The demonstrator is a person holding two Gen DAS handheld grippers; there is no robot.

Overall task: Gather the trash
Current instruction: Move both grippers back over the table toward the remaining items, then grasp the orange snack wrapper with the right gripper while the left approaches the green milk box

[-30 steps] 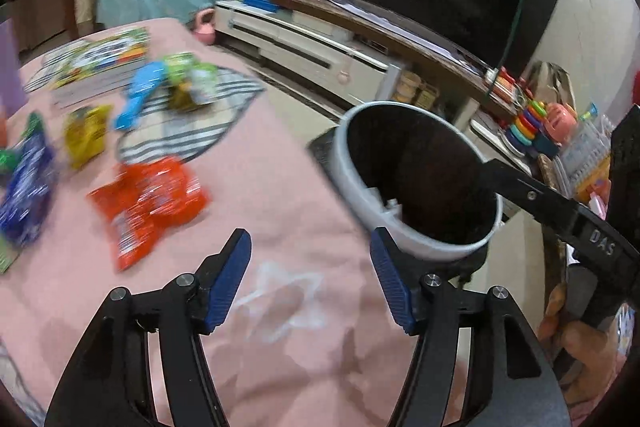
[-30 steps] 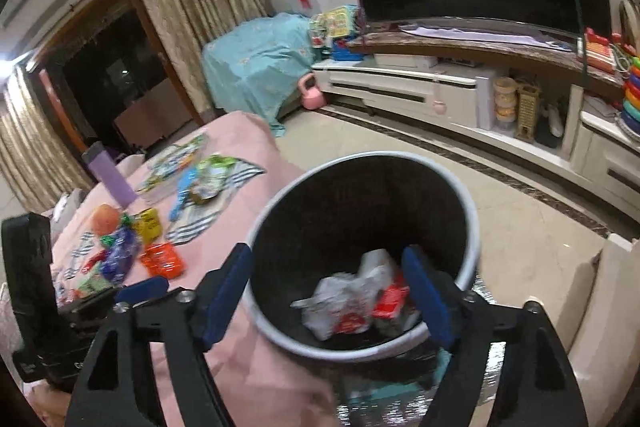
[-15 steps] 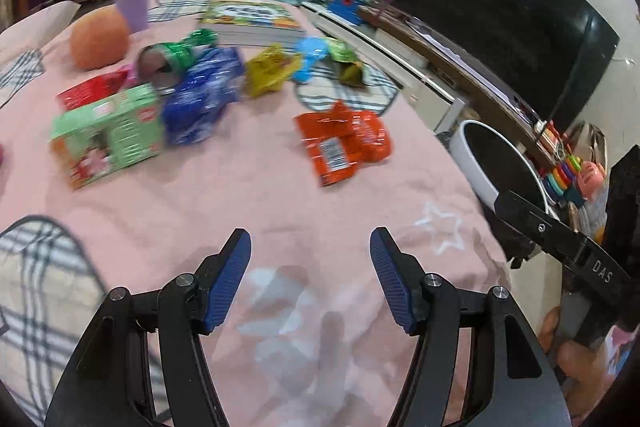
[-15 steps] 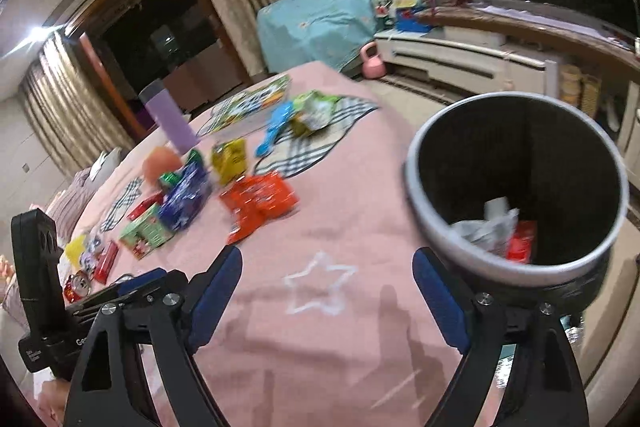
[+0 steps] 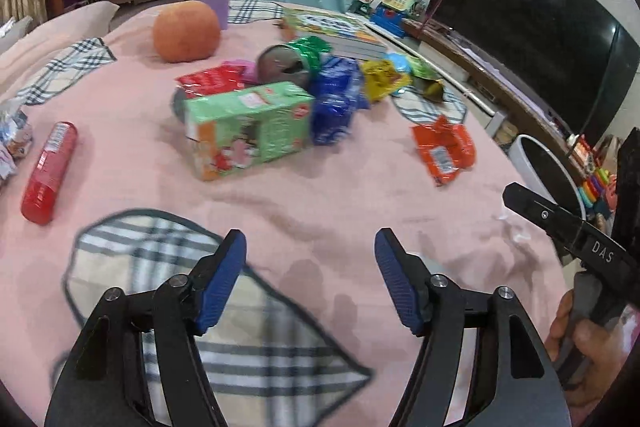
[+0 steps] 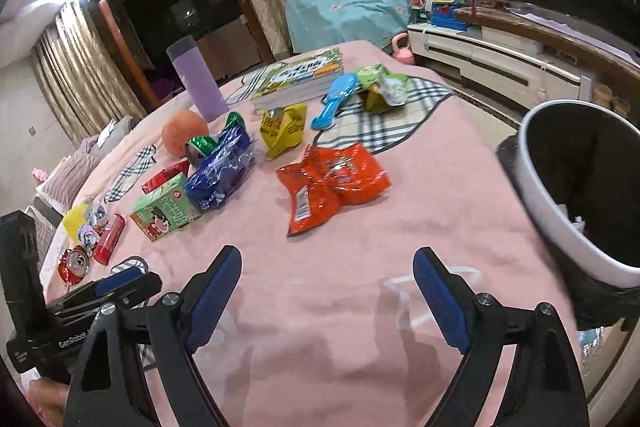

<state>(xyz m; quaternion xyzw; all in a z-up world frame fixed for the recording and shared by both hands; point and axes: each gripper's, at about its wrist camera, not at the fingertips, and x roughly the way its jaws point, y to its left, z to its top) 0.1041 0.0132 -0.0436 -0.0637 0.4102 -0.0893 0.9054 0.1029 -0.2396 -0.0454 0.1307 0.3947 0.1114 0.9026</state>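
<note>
Your left gripper (image 5: 310, 279) is opening, empty; your right gripper (image 6: 328, 291) gapes, empty; trash clusters mid-frame, bin (image 6: 552, 227) at right edge; you risk grabbing the peach (image 6: 185, 133) or pinching the blanket (image 6: 400, 219).

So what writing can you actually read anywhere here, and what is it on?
"DAS": right gripper, seen from the left camera.
"GenRobot": left gripper, seen from the right camera.
Green carton, orange wrapper, book: print too blurred to read.
</note>
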